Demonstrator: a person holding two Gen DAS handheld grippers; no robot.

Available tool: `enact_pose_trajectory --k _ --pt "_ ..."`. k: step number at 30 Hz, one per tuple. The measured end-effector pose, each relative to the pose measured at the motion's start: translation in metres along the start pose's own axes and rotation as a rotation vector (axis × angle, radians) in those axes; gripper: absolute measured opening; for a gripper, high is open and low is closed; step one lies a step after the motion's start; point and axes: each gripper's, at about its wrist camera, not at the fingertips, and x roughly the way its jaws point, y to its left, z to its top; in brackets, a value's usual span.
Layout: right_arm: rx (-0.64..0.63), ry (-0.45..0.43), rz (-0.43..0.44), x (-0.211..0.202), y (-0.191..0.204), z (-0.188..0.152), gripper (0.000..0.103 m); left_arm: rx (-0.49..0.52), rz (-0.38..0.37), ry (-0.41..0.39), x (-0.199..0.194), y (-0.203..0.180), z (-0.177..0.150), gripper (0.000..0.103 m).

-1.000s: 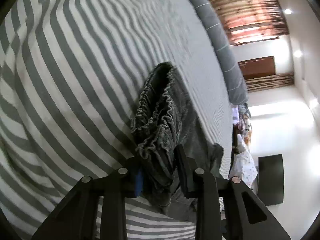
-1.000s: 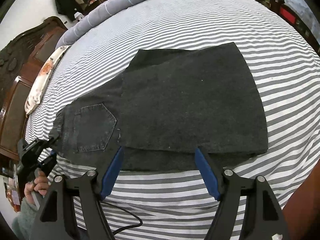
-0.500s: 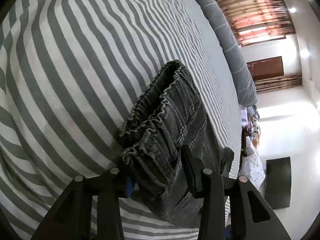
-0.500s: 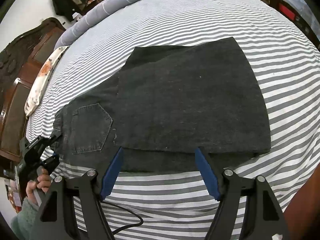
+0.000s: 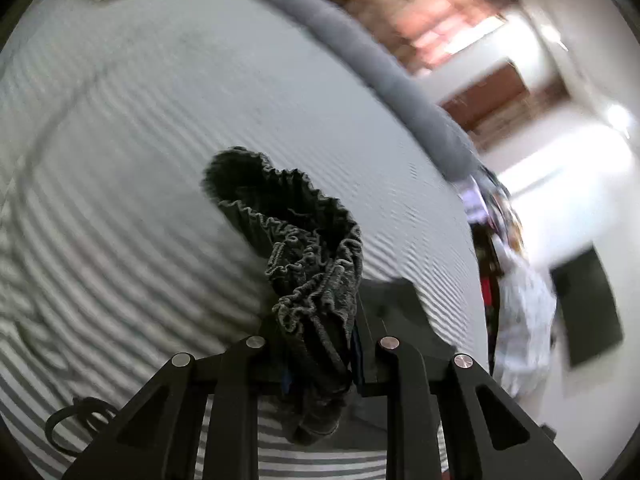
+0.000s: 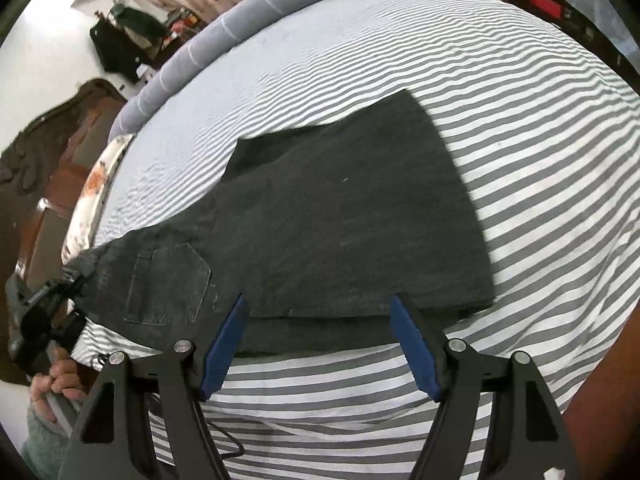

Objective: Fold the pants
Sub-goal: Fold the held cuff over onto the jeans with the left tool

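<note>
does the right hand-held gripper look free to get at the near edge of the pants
Probably yes: the right hand-held gripper is open with its fingers straddling the near edge of the pants, and nothing lies between them.

charcoal pants [image 6: 352, 216] — grey-white striped sheet [image 6: 540, 128]

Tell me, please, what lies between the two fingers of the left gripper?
In the left wrist view, the gathered waistband of the dark pants lies between the closing fingers of the left gripper.

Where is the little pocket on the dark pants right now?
In the right wrist view, the pocket is at the lower left, on the pants lying on the striped bedsheet, near the waistband end gripped by the left gripper.
</note>
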Motion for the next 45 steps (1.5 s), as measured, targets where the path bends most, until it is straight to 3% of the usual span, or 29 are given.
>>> enact_pose_trajectory --k 5,9,21,29,35,38,41,45 --pt "0.056 -0.034 0.026 -0.012 -0.025 0.005 0.071 0.170 -0.072 0.037 0.015 -0.081 -0.009 0.022" --pt "0.087 -0.051 0.029 -0.019 -0.047 0.009 0.071 0.242 -0.114 0.092 0.043 -0.136 -0.021 0.022" --pt "0.217 -0.067 0.026 -0.027 -0.129 0.010 0.071 0.469 -0.141 0.300 0.131 -0.247 -0.119 0.022" --pt "0.267 -0.063 0.022 -0.023 -0.157 0.011 0.071 0.580 -0.019 0.407 0.184 -0.254 -0.162 0.026" --pt "0.256 -0.070 0.019 -0.020 -0.159 0.017 0.071 0.609 -0.036 0.477 0.180 -0.252 -0.171 0.042" --pt "0.239 -0.081 0.020 -0.022 -0.151 0.018 0.071 0.628 -0.054 0.475 0.166 -0.251 -0.167 0.049" --pt "0.206 -0.094 0.018 -0.024 -0.140 0.022 0.071 0.670 -0.049 0.424 0.144 -0.242 -0.159 0.053" --pt "0.139 -0.119 0.025 -0.029 -0.118 0.028 0.071 0.686 0.026 0.390 0.127 -0.212 -0.146 0.054"
